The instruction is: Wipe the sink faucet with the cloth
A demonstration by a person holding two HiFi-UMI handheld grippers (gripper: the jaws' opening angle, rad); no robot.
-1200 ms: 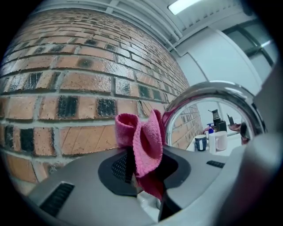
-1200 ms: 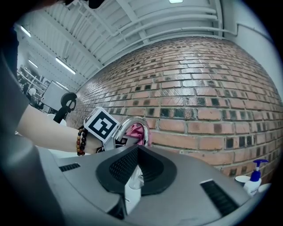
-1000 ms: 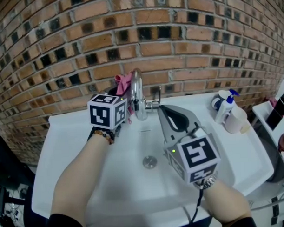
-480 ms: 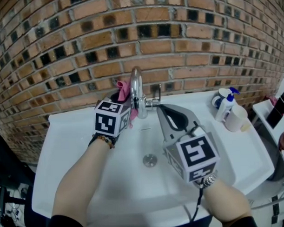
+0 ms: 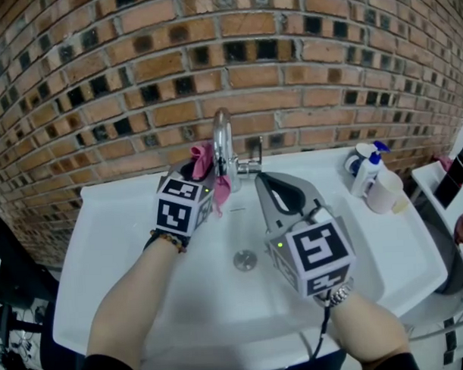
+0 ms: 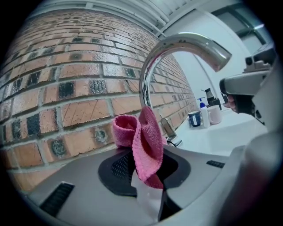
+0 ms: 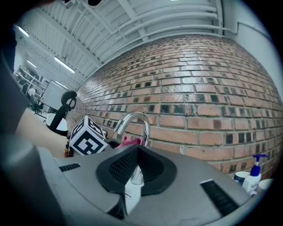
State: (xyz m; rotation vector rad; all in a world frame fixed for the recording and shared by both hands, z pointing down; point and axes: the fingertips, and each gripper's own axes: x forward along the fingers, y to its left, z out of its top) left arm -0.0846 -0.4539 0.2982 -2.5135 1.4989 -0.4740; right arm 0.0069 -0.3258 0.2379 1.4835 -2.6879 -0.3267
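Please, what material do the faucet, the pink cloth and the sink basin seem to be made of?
Faucet: probably chromed metal; it is mirror-bright and shows reflections.
Cloth: soft looped textile, perhaps microfibre; its surface is fuzzy and it folds.
Sink: likely glazed ceramic, though smooth white plastic cannot be excluded.

The white sink (image 5: 120, 245) sat against a brick wall (image 5: 303, 72), chrome faucet (image 5: 224, 146) standing on its back rim, drain (image 5: 245, 260) down in the basin. On the right ledge: a blue-topped pump bottle (image 5: 368, 176), white mug (image 5: 385, 195) and dark cup (image 5: 356, 163), huddled close.
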